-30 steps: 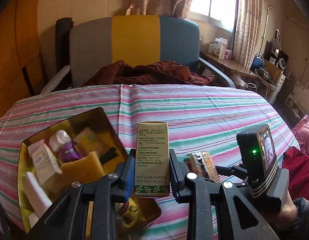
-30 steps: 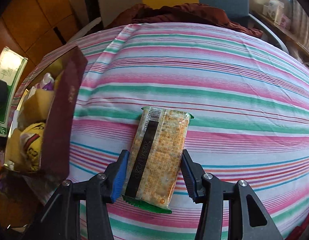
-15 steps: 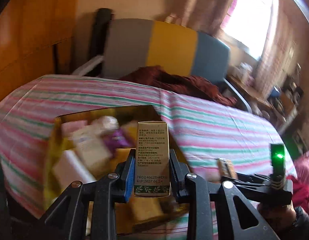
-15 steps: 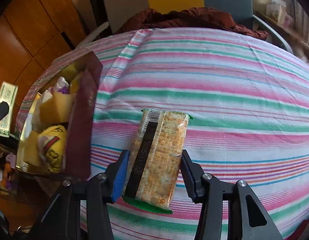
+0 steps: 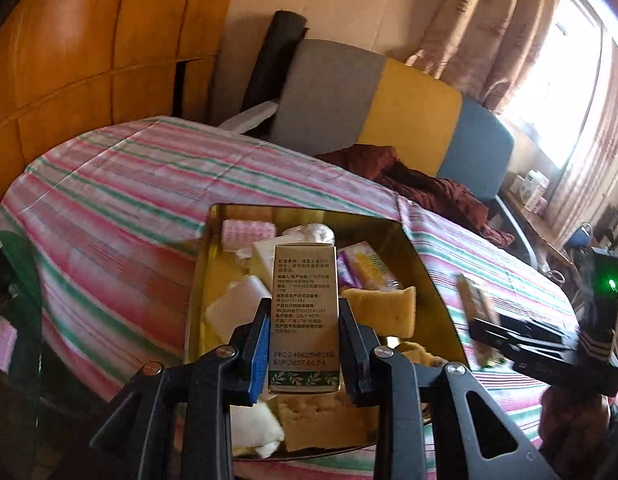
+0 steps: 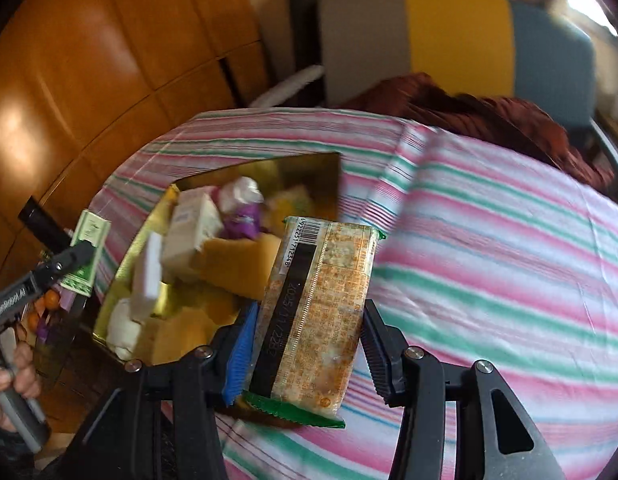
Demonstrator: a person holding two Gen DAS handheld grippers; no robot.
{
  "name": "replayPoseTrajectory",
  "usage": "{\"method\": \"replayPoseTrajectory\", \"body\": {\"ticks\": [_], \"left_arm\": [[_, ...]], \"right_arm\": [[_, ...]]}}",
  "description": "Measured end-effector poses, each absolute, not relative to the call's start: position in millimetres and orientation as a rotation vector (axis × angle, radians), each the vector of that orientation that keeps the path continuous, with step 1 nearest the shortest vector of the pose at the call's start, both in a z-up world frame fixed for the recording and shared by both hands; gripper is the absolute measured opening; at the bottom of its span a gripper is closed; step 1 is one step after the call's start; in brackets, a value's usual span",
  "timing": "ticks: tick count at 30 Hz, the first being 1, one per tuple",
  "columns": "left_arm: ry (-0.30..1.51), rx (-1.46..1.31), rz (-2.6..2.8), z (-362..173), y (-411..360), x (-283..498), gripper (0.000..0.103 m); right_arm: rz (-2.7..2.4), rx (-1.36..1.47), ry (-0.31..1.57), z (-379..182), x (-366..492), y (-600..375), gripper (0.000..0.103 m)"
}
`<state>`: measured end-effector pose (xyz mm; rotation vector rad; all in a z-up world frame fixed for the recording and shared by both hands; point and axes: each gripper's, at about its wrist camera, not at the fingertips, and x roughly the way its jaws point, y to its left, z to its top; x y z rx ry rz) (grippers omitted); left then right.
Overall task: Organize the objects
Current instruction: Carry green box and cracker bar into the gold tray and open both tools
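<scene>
My left gripper (image 5: 303, 307) is shut on an upright beige carton with a green leaf band (image 5: 305, 272). It hangs over the gold tray (image 5: 429, 280), which is packed with small boxes, sponges and packets. My right gripper (image 6: 309, 312) is shut on a long cracker packet (image 6: 321, 272), held clear of the striped cloth just right of the tray (image 6: 309, 176). In the left wrist view the right gripper (image 5: 489, 330) and its packet (image 5: 475, 312) show at the tray's right side. In the right wrist view the left gripper (image 6: 75, 256) and carton (image 6: 89, 240) show at the tray's left.
The table wears a pink, green and white striped cloth (image 6: 489, 240). Behind it stands a chair with a grey, yellow and blue back (image 5: 409, 108), a maroon cloth (image 5: 429, 188) on its seat. Wooden panelling (image 5: 89, 40) fills the left. A hand (image 6: 9, 376) grips the left tool.
The left gripper carried the carton leftward until it hung over the tray. The right gripper lifted the cracker packet off the cloth and swung it toward the tray.
</scene>
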<state>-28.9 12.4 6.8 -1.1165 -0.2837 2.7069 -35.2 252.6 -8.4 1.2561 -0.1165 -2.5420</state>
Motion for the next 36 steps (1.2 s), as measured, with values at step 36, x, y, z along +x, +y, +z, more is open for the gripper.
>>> {"method": "replayPoseTrajectory", "body": {"ticks": [36], "left_arm": [[-0.100, -1.251, 2.505, -29, 111, -137, 0.040]], "right_arm": [[-2.486, 1.293, -0.199, -34, -43, 245, 0.057]]}}
